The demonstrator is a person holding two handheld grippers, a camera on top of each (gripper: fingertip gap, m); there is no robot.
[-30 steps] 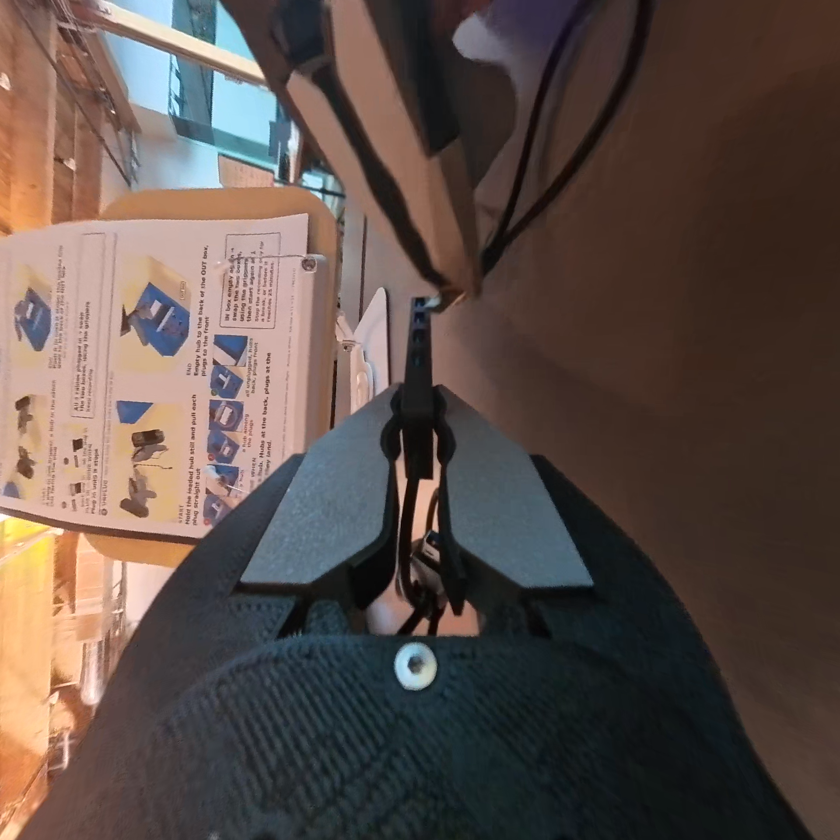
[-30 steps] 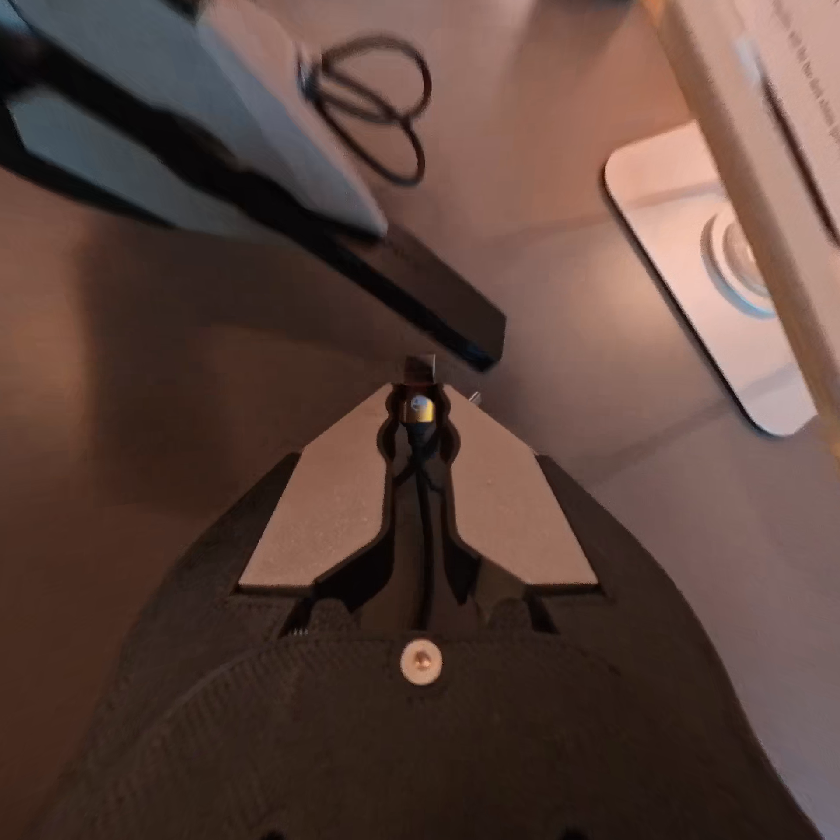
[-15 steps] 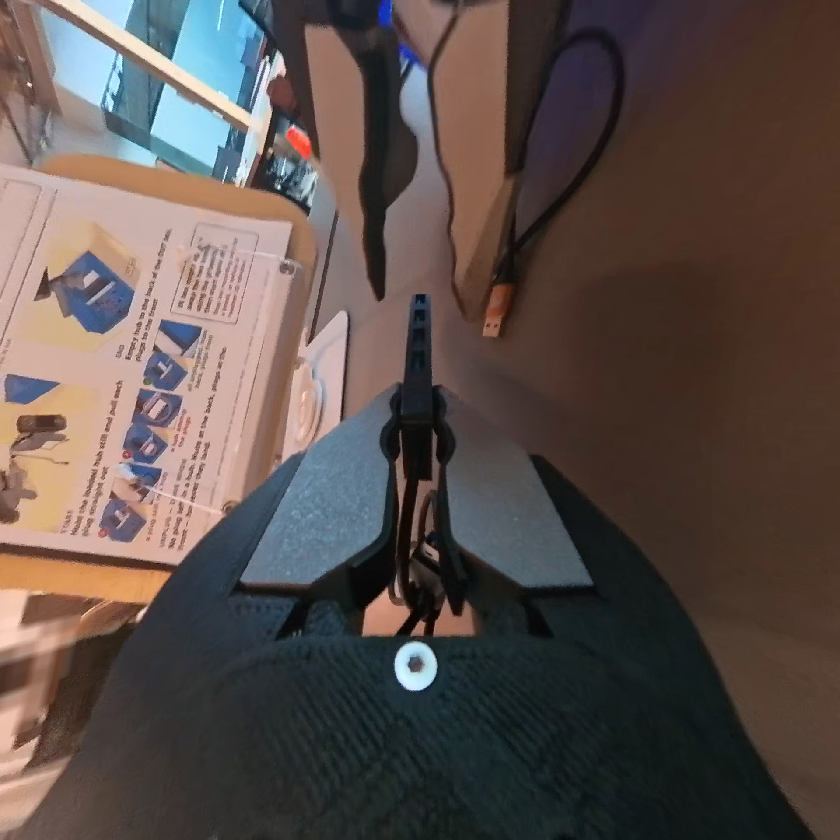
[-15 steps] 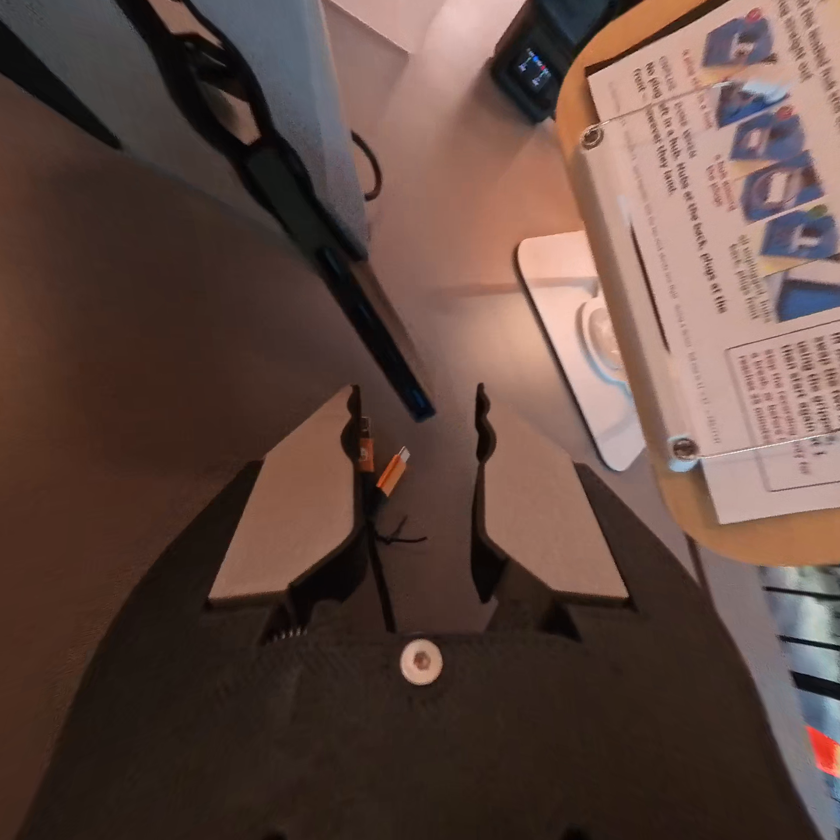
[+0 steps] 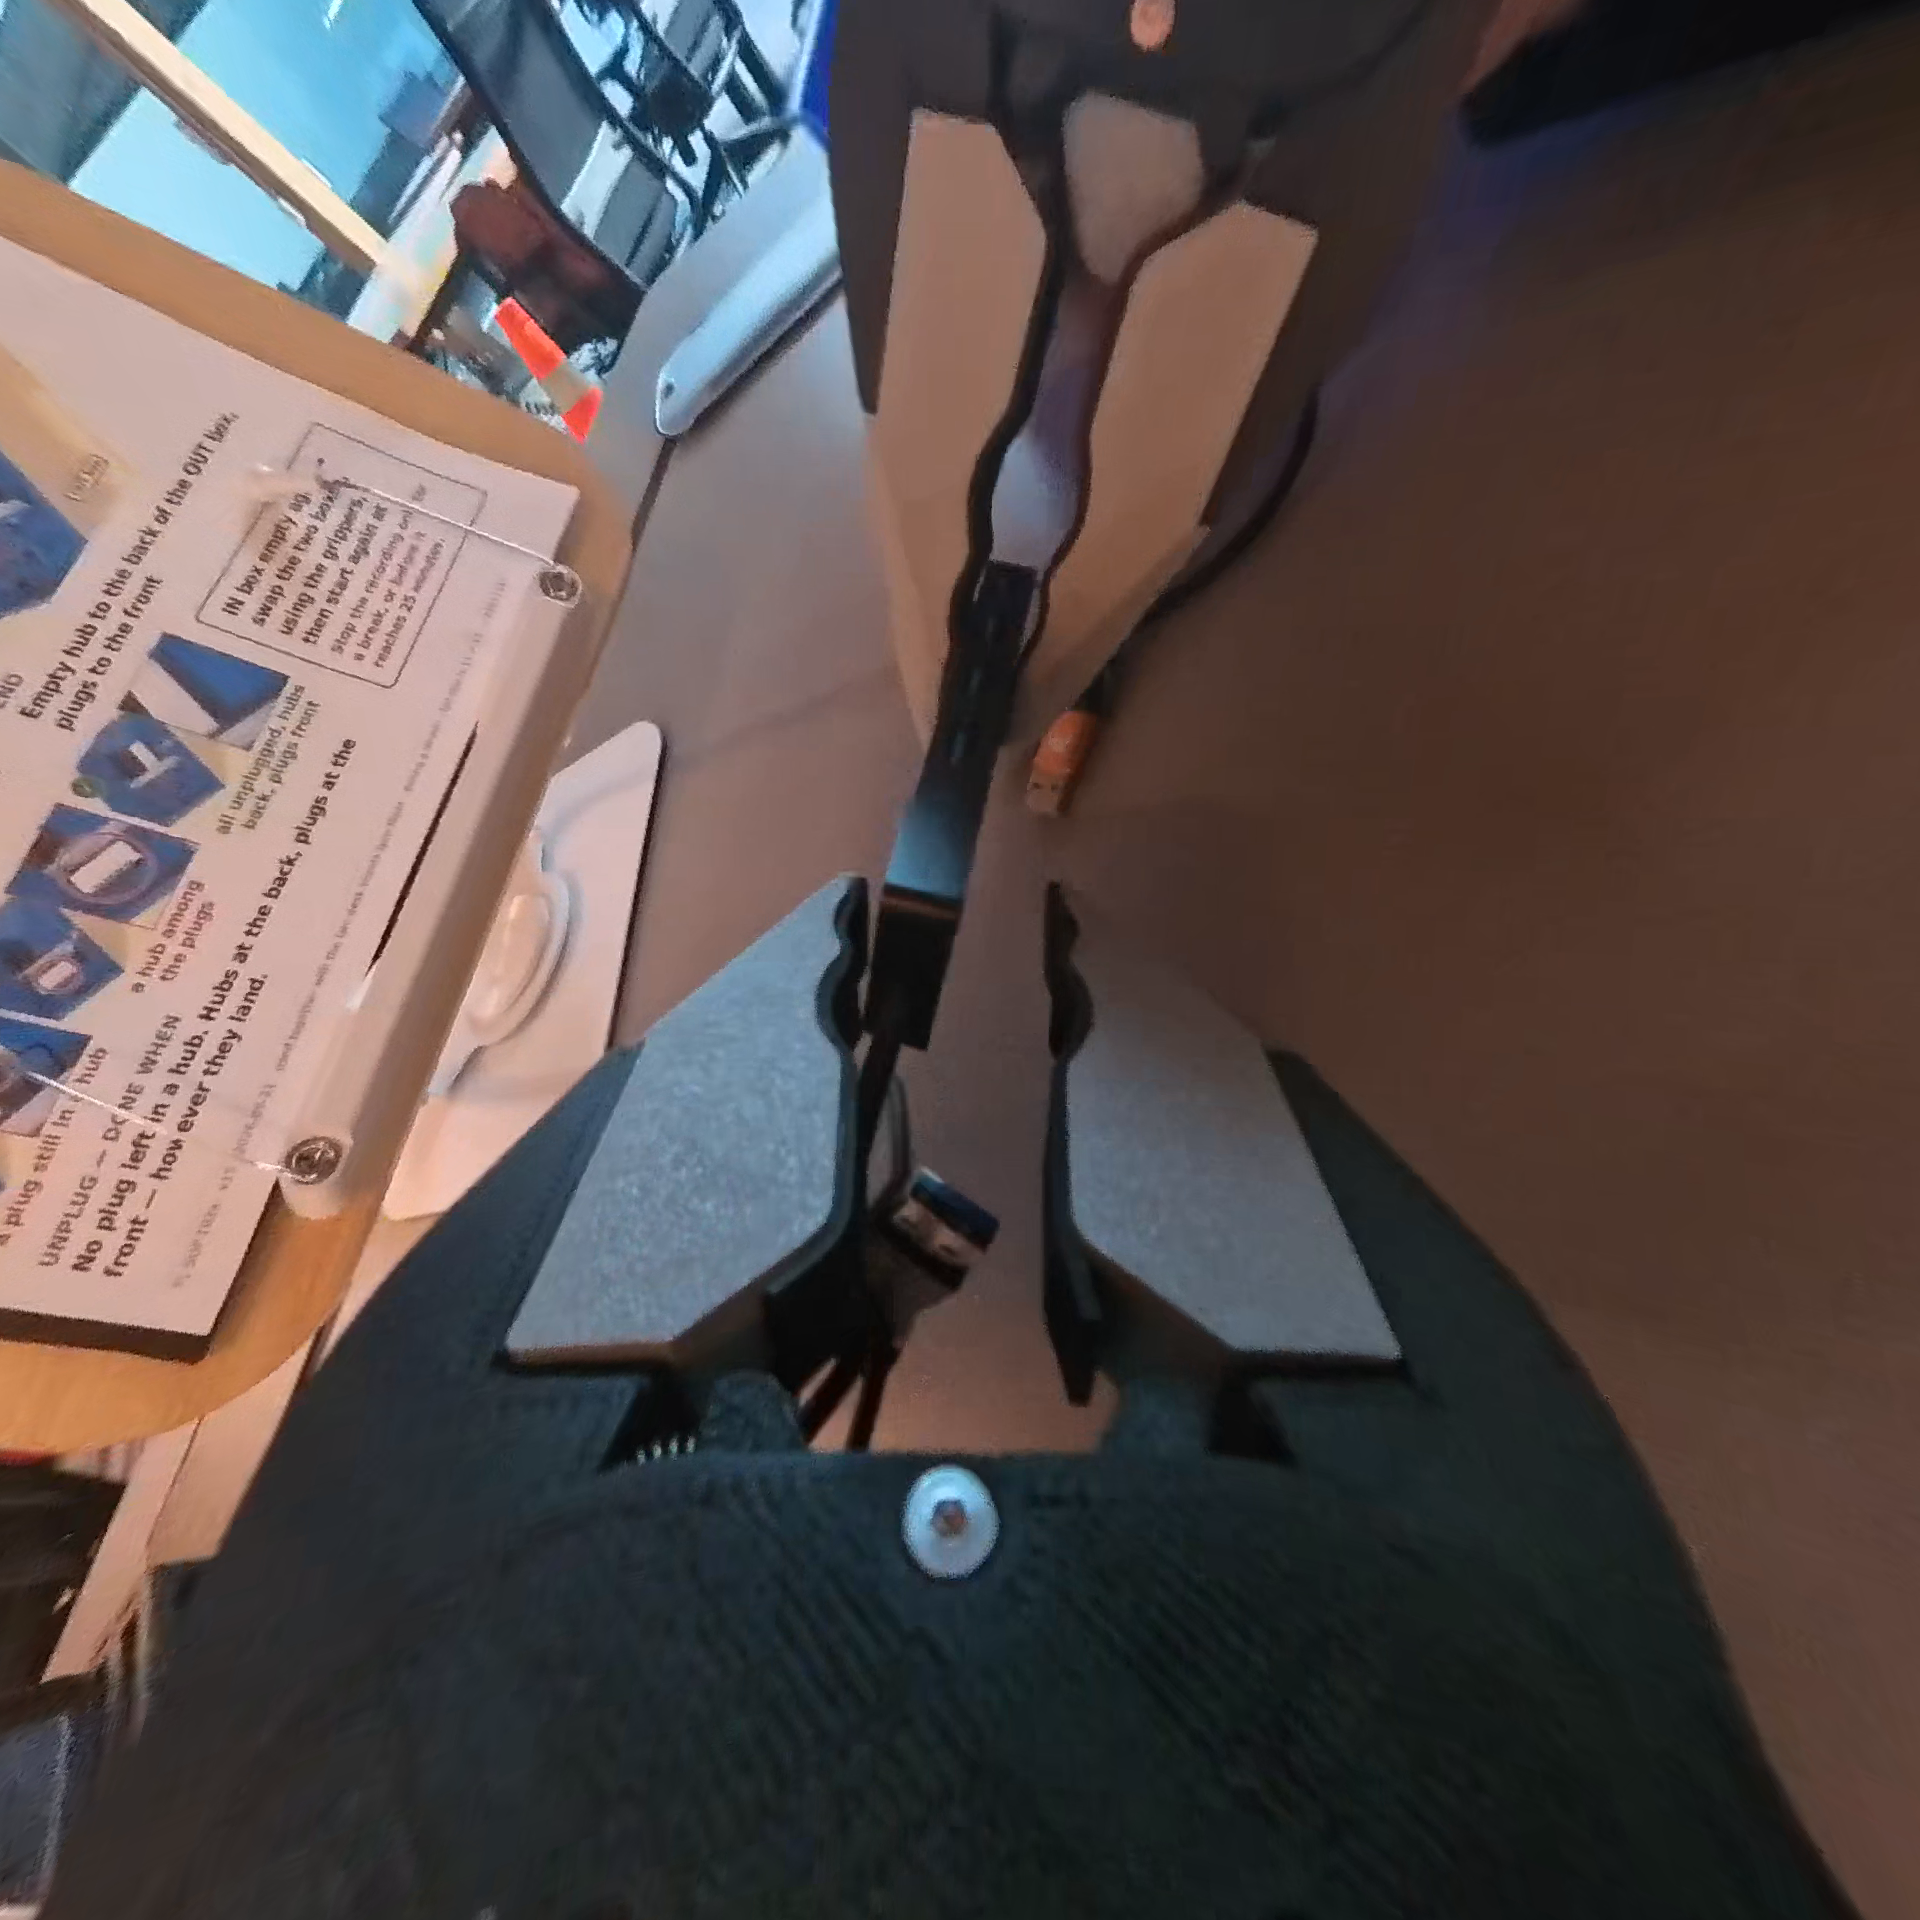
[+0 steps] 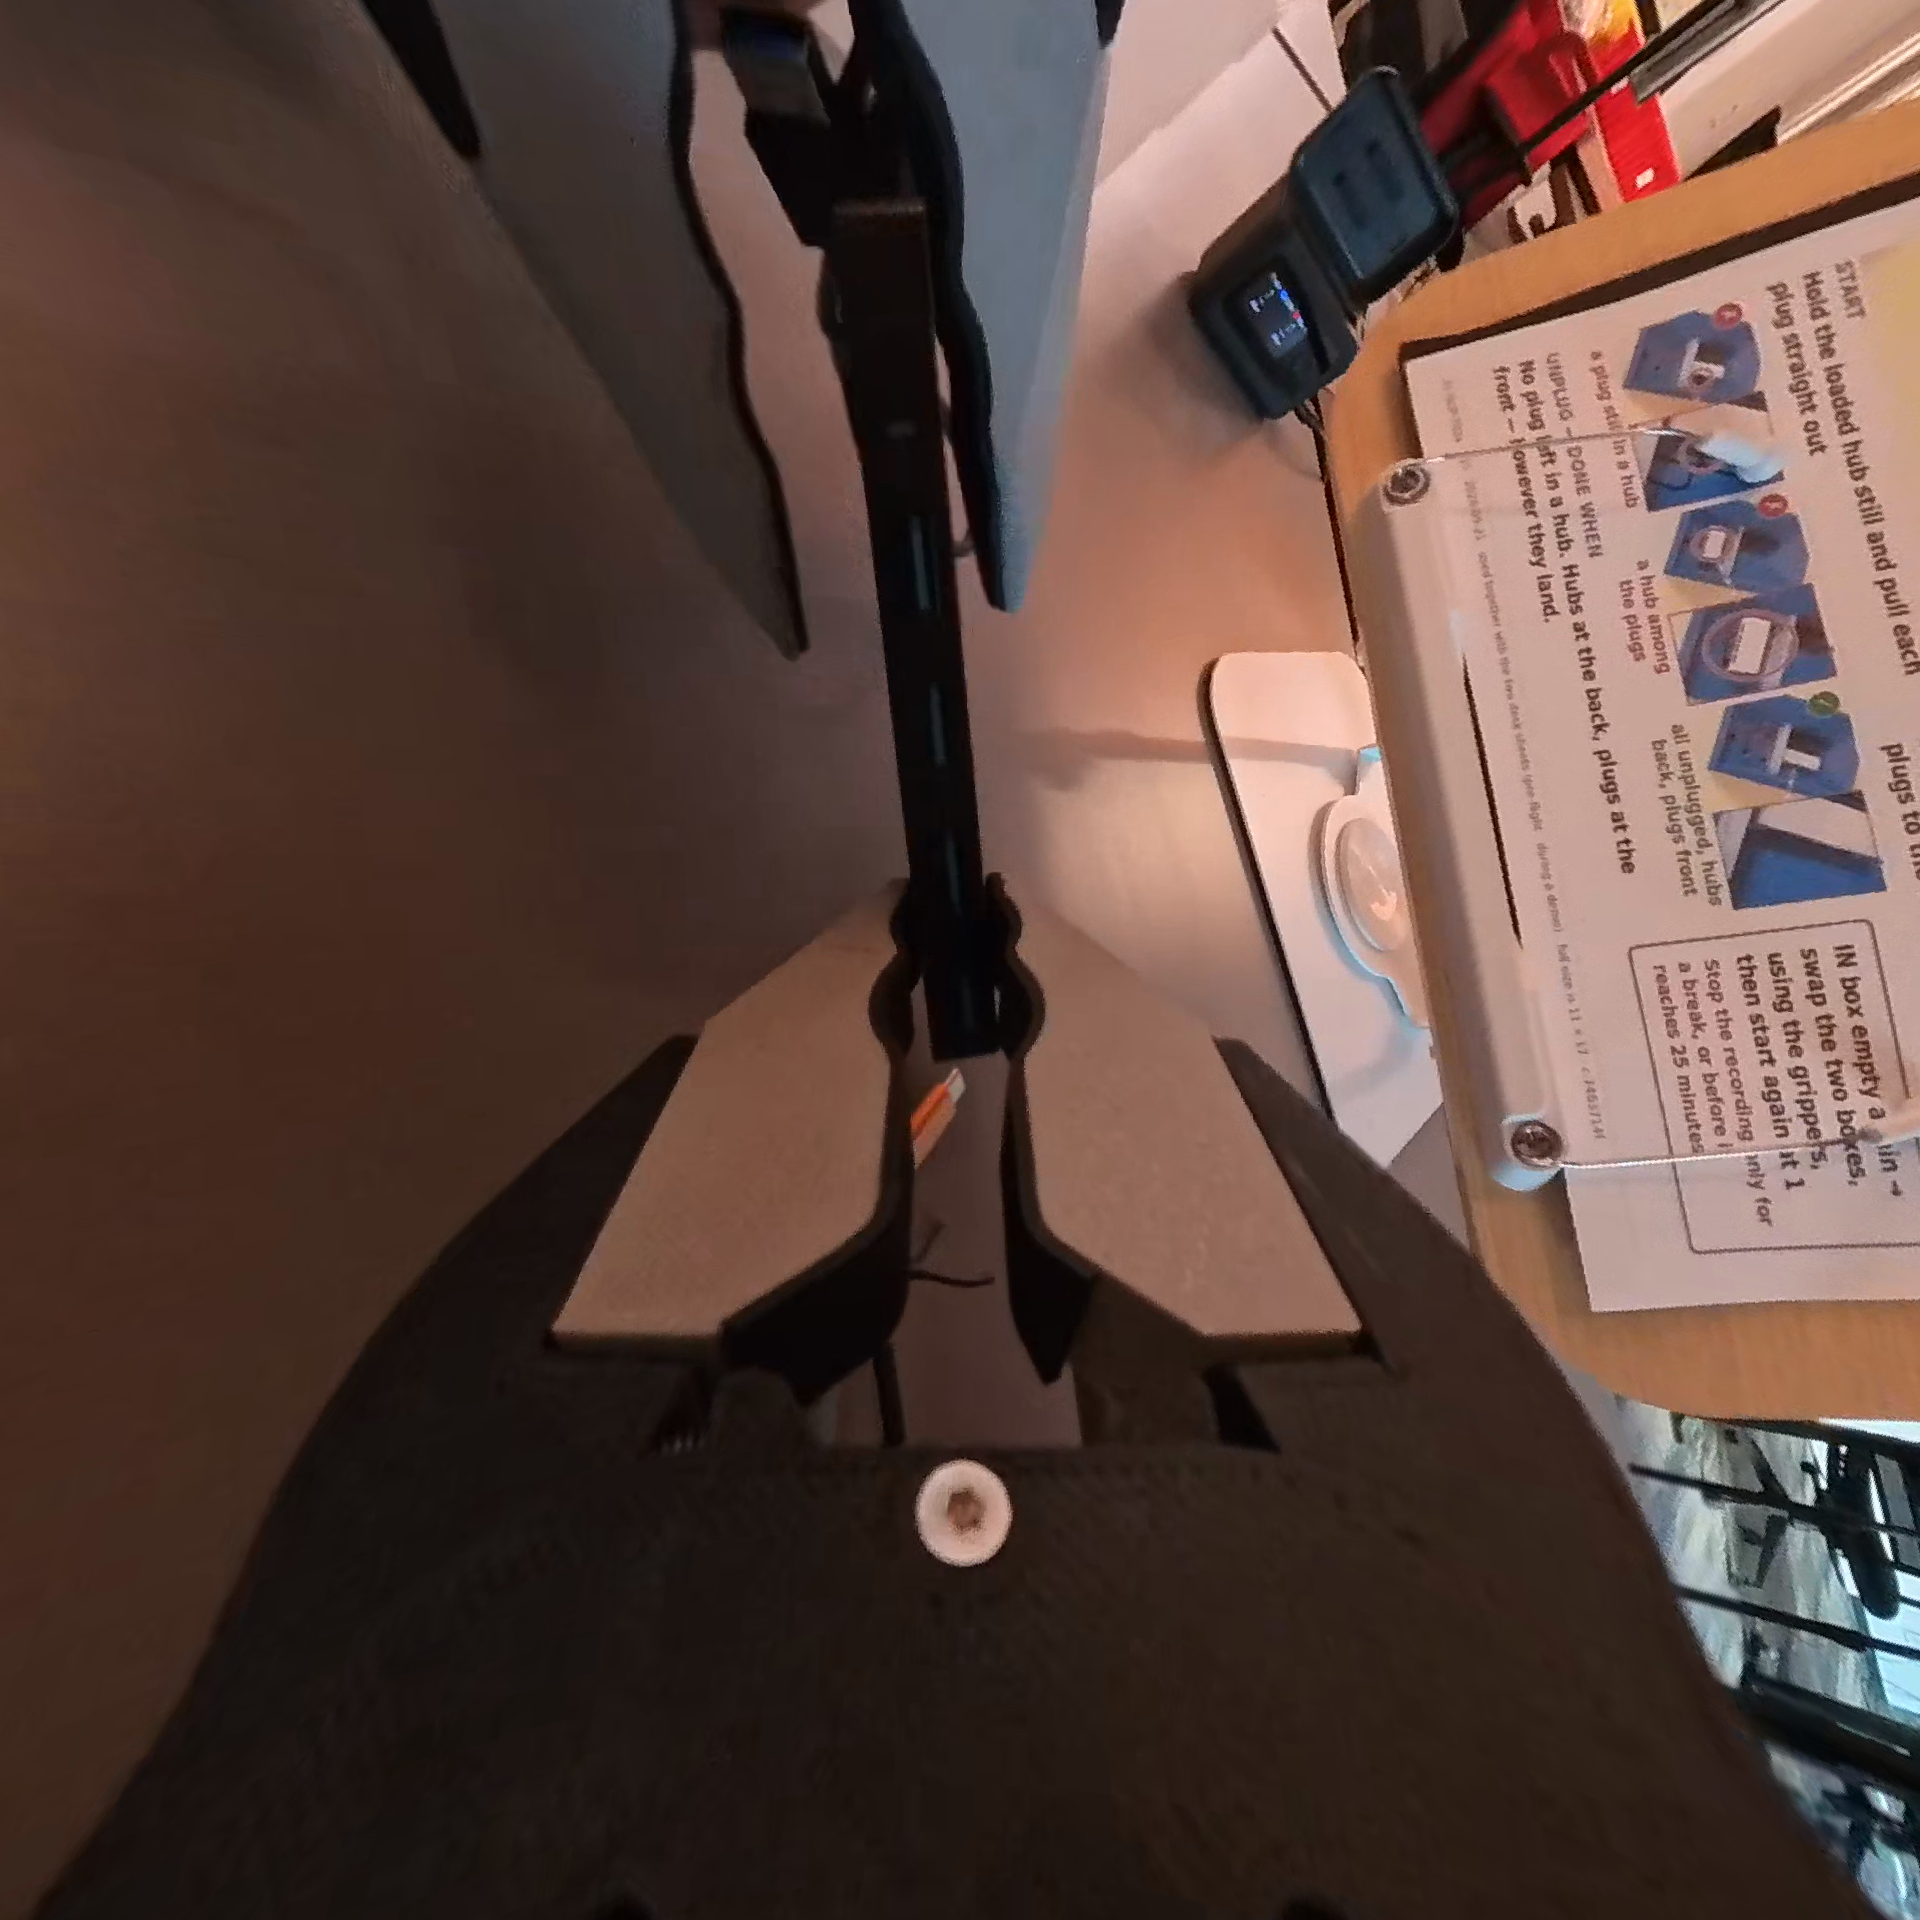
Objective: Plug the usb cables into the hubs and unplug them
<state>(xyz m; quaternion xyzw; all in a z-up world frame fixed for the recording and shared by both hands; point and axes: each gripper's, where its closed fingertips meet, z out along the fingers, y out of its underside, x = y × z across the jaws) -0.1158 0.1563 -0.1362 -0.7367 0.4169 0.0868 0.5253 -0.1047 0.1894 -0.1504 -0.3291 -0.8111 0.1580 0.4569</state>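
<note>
A slim black USB hub [image 5: 940,810] spans between my two grippers above the brown table [image 5: 1558,935]. My left gripper [image 5: 954,935] is open; the hub's near end leans on its left finger [image 5: 748,1122]. The hub's own blue-tipped plug [image 5: 935,1226] hangs between the fingers. My right gripper [image 6: 956,977] is shut on the hub's other end [image 6: 914,623]; it also shows in the left wrist view [image 5: 1023,540]. The left gripper appears far off in the right wrist view [image 6: 896,623]. An orange USB plug [image 5: 1055,769] on a black cable lies loose on the table, also under the right fingers [image 6: 935,1117].
A printed instruction sheet on a wooden board [image 5: 260,831] [image 6: 1714,779] stands beside the grippers. A white pad with a round white piece [image 6: 1299,831] lies below it. A small black device with a lit screen [image 6: 1278,332] sits farther back. One gripper's finger ends stand about 5 cm off the other's.
The right gripper let go of the orange plug, which dropped to the table, then shut on the hub's far end. The left gripper, shut on the hub before, has opened.
</note>
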